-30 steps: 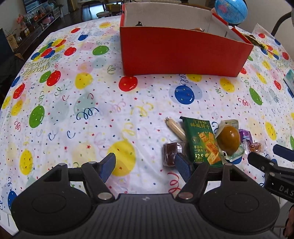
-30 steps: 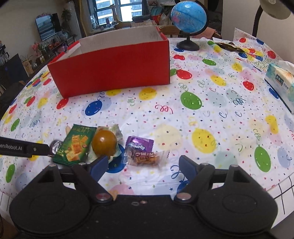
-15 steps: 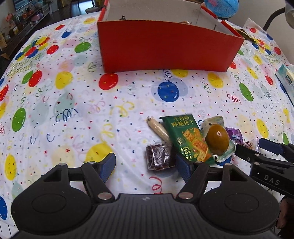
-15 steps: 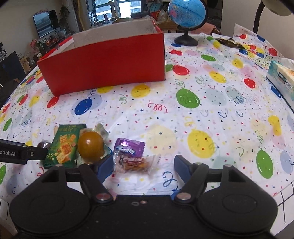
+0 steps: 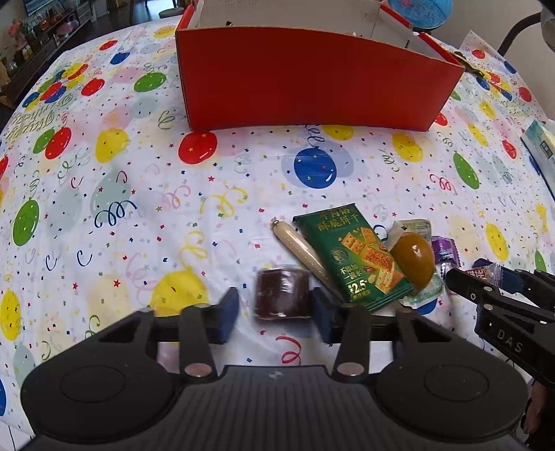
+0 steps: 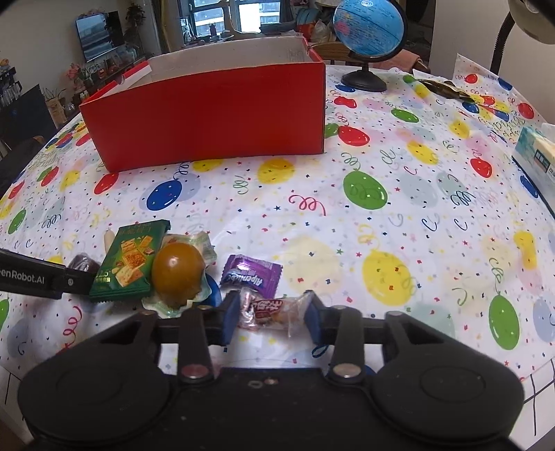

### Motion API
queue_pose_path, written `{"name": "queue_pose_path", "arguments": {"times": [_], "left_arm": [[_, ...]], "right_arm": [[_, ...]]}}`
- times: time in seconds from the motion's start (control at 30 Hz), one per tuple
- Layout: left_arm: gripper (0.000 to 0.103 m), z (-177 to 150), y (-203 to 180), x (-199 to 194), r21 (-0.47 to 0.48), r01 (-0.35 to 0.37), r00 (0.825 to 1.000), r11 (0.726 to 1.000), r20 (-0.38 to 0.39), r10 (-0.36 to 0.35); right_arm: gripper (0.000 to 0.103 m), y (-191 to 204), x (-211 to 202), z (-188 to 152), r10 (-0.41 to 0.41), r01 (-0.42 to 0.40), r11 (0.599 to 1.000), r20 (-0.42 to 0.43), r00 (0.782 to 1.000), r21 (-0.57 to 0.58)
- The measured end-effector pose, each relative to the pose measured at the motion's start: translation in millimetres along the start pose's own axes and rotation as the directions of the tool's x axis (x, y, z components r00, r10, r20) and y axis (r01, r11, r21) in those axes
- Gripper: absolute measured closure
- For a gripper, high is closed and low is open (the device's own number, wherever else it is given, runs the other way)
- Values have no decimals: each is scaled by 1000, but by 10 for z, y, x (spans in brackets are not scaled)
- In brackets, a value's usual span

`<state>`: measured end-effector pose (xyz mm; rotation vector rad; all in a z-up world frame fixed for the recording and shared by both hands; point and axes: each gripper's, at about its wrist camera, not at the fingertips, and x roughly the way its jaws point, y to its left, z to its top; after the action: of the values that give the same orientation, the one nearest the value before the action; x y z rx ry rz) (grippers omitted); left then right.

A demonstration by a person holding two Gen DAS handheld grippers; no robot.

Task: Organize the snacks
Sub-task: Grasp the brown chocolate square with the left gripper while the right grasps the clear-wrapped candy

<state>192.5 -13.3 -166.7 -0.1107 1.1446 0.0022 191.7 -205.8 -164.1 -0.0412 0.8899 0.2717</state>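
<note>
**Inspector:** Both your jaws have just been closing. Your left gripper [image 5: 274, 314] brackets the dark brown wrapped cake [image 5: 282, 295]; the pads are not yet touching it.

**Operator:** And the right?

**Inspector:** Your right gripper [image 6: 272, 317] presses on the clear-wrapped red candy [image 6: 269, 310], near you on the balloon-print tablecloth [image 6: 381, 208]. The red cardboard box [image 6: 208, 114] waits far behind.

surface: table under white balloon-print plastic cloth [image 6: 399, 215] | far side: open red cardboard box [image 6: 215, 118], blue desk globe [image 6: 367, 31] | near edge — green cracker packet [image 5: 353, 256], pale sausage stick [image 5: 298, 249], purple candy wrapper [image 6: 253, 274]
</note>
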Motion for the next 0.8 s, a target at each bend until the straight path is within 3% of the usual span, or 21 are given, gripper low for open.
{"name": "queue_pose_path", "arguments": {"times": [0.07, 0.43, 0.8], "left_arm": [[69, 9, 4, -20, 2, 3, 1000, 1000, 7, -3], [70, 13, 105, -184, -12, 6, 999, 1000, 37, -6], [70, 4, 175, -632, -5, 25, 991, 1000, 128, -24]], "right_arm": [[77, -7, -6, 2, -5, 5, 1000, 3, 1000, 4], [77, 49, -188, -13, -19, 18, 1000, 31, 999, 15], [77, 241, -688, 96, -31, 32, 999, 148, 989, -5]]}}
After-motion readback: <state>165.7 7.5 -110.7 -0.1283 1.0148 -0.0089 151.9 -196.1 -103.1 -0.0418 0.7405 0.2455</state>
